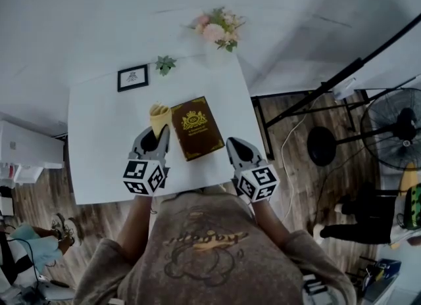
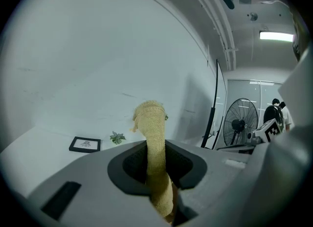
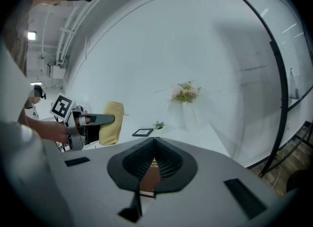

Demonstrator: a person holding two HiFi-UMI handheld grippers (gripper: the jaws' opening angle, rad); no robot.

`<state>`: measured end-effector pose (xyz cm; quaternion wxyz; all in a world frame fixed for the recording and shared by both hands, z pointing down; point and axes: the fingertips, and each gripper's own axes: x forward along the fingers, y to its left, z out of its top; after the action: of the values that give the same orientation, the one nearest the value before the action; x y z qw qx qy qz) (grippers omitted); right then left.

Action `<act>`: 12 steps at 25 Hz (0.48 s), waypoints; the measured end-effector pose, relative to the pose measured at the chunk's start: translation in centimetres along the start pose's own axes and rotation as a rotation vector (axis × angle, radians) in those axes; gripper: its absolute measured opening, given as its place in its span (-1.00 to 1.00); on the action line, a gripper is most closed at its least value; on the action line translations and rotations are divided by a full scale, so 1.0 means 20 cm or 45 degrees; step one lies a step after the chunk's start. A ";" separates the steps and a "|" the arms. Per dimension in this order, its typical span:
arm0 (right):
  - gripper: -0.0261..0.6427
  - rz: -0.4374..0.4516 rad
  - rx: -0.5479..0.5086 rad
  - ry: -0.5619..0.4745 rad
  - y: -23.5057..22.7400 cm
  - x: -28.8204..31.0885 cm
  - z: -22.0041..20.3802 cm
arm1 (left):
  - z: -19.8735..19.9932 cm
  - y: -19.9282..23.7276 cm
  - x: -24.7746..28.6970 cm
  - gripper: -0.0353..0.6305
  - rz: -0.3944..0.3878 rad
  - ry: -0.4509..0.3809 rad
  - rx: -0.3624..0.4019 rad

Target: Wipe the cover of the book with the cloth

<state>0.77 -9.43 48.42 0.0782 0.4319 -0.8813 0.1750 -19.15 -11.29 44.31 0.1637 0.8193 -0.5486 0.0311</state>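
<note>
— How much room do I have?
— The book (image 1: 196, 127) lies flat on the tabletop (image 1: 105, 139), right of centre and near the edge closest to me. There is bare surface to its left. The right edge runs just beside my right tool (image 1: 235, 143), with a fan (image 1: 395, 129) on the floor beyond.
— And the tools?
— My left tool (image 1: 158, 133) is clamped on the yellow cloth (image 1: 158, 117), which stands up just beside the book's far left corner. Only the right gripper view shows the right tool's jaws: drawn together, with a sliver of brown cover showing between them. I cannot tell whether they touch it.
— Any writing?
— A gold emblem and lettering on the cover, too small to read.
</note>
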 end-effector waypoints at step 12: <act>-0.91 0.099 -0.004 0.005 -0.08 0.12 0.06 | -0.07 0.06 0.12 -0.71 0.098 0.040 -0.001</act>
<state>0.64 -12.57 48.40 0.0737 0.3970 -0.8975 0.1773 -19.02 -13.36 46.49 0.1714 0.7969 -0.5771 0.0500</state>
